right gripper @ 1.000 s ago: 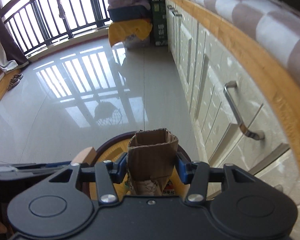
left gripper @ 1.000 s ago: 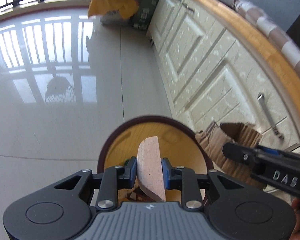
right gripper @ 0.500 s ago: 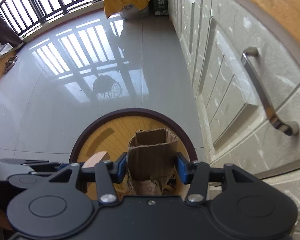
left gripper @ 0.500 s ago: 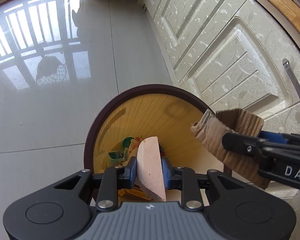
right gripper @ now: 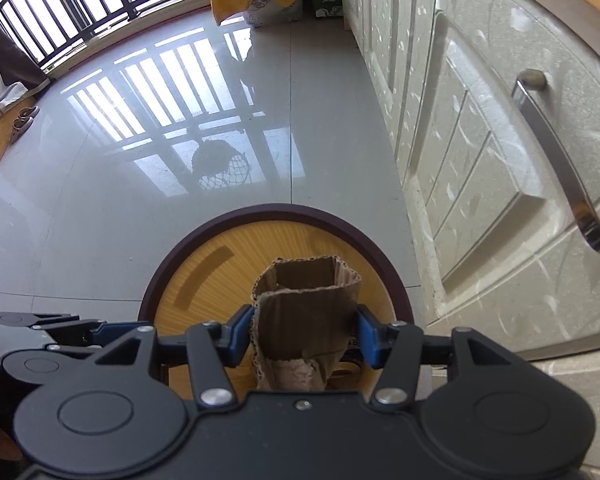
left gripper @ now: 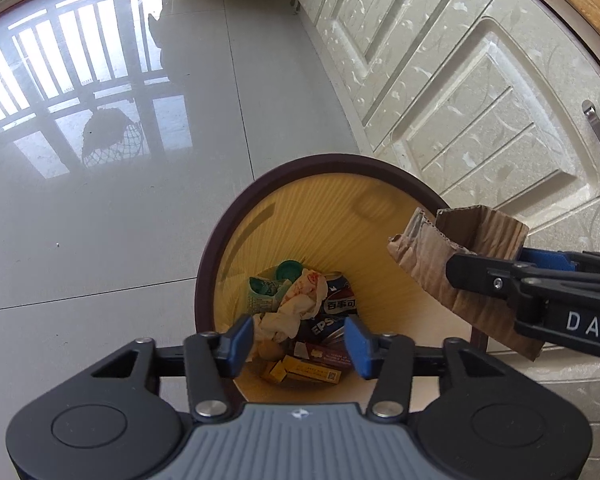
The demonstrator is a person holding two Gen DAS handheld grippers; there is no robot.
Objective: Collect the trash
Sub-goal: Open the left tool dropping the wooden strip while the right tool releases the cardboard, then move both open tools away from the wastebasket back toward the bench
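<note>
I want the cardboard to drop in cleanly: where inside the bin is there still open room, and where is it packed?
The bin has open room along its far yellow wall, between the rim and the heap. The bottom is crowded: crumpled tissue, cola can, green wrapper, yellow boxes. The cardboard sits in the right claw over that open part.

Left gripper (left gripper: 299, 345): black linkage arms, blue pads (left gripper: 240, 340), silver screws, ribbed grey housing with a small logo. Right gripper (right gripper: 305, 334): same black arms and blue pads, all-black housing, white "DAS" lettering on its side.
</note>
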